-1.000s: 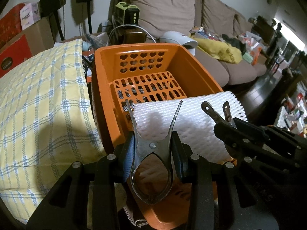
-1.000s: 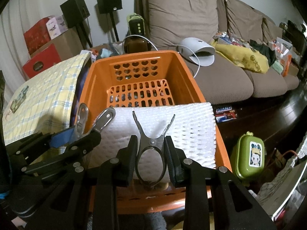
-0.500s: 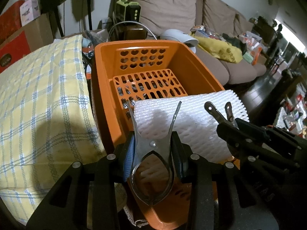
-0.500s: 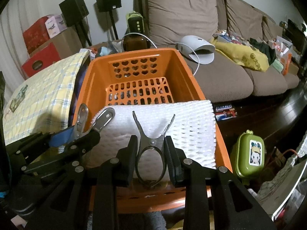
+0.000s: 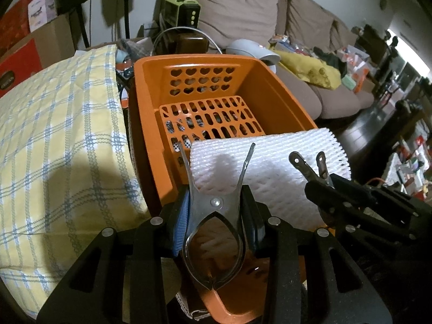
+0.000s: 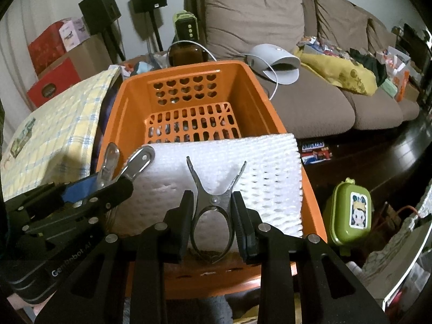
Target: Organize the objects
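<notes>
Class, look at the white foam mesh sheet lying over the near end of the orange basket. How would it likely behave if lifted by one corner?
The white foam mesh sheet probably flops: it already bends over the orange basket rim. It looks very light, being mostly holes. Its netted texture likely grips well, though it might snag.

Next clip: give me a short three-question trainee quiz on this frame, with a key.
1. True or false: the white foam sheet lies flat on the floor of the orange basket.
2. What does each hand-held gripper, left and right, squeeze?
3. Which side of the basket is the yellow plaid cushion on: A left, B right?

Key: 1 false, it rests across the near rim. 2 a metal spring clip. 3 A.
</notes>
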`<control>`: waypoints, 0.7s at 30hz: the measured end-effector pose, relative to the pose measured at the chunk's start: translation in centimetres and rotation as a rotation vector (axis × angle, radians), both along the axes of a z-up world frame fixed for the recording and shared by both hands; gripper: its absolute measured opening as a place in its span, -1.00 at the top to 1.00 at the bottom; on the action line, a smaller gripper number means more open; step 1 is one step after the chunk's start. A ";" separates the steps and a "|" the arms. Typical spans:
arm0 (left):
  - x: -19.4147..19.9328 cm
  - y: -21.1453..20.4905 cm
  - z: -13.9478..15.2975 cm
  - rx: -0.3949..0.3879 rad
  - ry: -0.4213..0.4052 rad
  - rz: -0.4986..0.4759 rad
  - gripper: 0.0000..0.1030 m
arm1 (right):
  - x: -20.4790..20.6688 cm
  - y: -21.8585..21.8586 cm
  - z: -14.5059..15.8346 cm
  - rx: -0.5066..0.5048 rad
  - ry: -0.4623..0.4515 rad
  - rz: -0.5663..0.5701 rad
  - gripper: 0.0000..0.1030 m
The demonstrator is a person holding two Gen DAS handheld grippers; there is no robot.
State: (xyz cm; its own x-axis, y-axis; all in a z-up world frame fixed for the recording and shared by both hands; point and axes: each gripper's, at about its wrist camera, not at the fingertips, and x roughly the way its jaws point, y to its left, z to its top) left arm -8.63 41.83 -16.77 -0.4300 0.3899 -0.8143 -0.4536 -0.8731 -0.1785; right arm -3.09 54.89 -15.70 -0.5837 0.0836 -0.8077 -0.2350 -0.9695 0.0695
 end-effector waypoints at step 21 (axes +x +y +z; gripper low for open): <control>-2.3 -0.7 1.4 0.033 0.033 0.056 0.35 | -1.4 0.5 -0.5 -0.008 0.137 -0.007 0.46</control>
